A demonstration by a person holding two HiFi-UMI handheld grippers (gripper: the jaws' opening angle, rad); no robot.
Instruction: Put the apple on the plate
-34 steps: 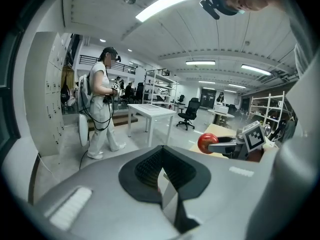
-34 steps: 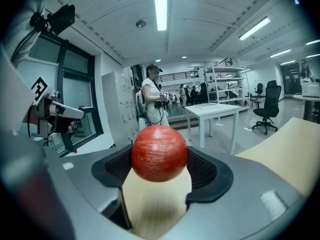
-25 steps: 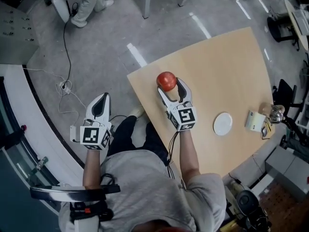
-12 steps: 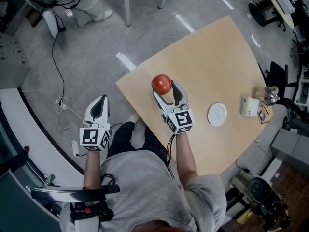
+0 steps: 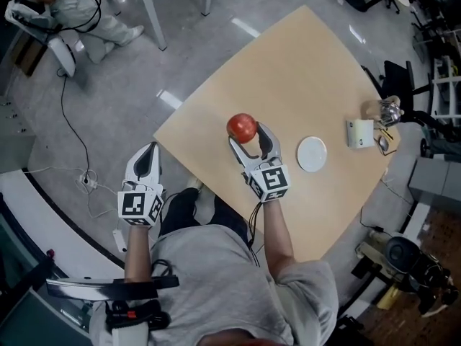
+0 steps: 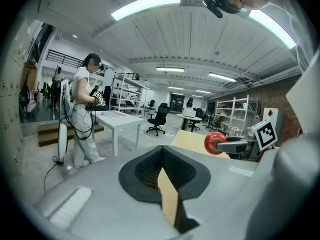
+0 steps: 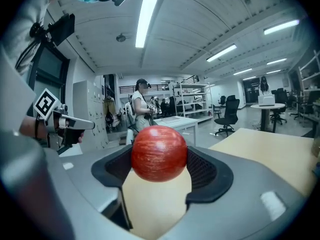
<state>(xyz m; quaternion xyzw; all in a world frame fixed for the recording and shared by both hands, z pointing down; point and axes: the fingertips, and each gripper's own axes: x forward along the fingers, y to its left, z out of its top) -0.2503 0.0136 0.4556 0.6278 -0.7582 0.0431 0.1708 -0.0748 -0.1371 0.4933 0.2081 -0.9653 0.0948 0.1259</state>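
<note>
You have a red apple (image 5: 242, 127), a white plate (image 5: 312, 153), a pale wood tabletop (image 5: 302, 63) and a grey floor (image 5: 115, 92).

A light wooden table (image 5: 302, 71) stands on a grey floor (image 5: 144, 71). Near its right edge sits a small white box (image 5: 358, 132), with a clear glass item (image 5: 389, 109) just beside it. A black cable (image 5: 69, 117) trails across the floor to a power strip (image 5: 87, 182). Farther off, a person (image 6: 82, 116) stands beside a white table (image 6: 117, 118). A black office chair (image 6: 160, 118) and shelving (image 6: 125, 91) lie beyond, under long ceiling lights (image 6: 145, 5).
</note>
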